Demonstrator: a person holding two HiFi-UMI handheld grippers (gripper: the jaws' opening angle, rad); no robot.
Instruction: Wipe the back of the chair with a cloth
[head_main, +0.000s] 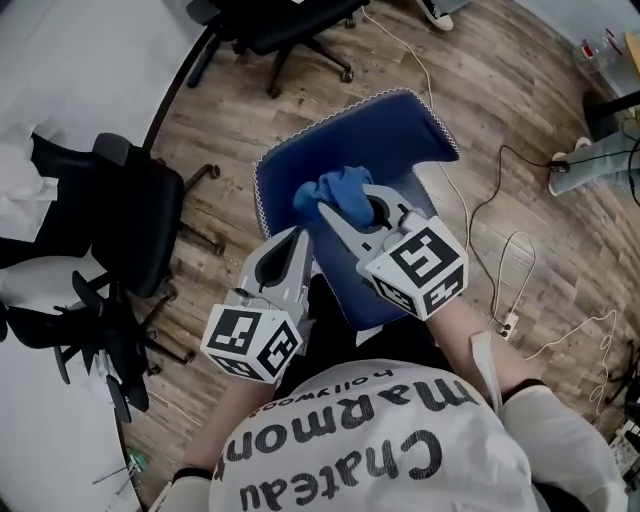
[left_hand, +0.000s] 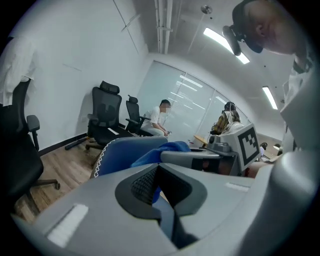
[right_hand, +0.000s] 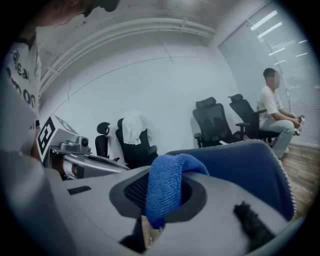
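Observation:
A blue chair back (head_main: 400, 130) with white stitched edging stands right in front of me on the wood floor. My right gripper (head_main: 345, 208) is shut on a bunched blue cloth (head_main: 335, 193), which rests on the chair back's top edge. In the right gripper view the cloth (right_hand: 169, 186) loops up out of the shut jaws, with the chair back (right_hand: 250, 167) behind. My left gripper (head_main: 299, 238) hangs just left of the cloth, jaws together and empty. In the left gripper view the cloth (left_hand: 167, 149) and right gripper (left_hand: 220, 154) lie beyond the shut jaws.
A black office chair (head_main: 130, 215) stands close on the left, another (head_main: 290, 30) at the far side. White cables (head_main: 510, 255) and a power strip (head_main: 507, 323) lie on the floor to the right. A seated person (right_hand: 274, 112) is across the room.

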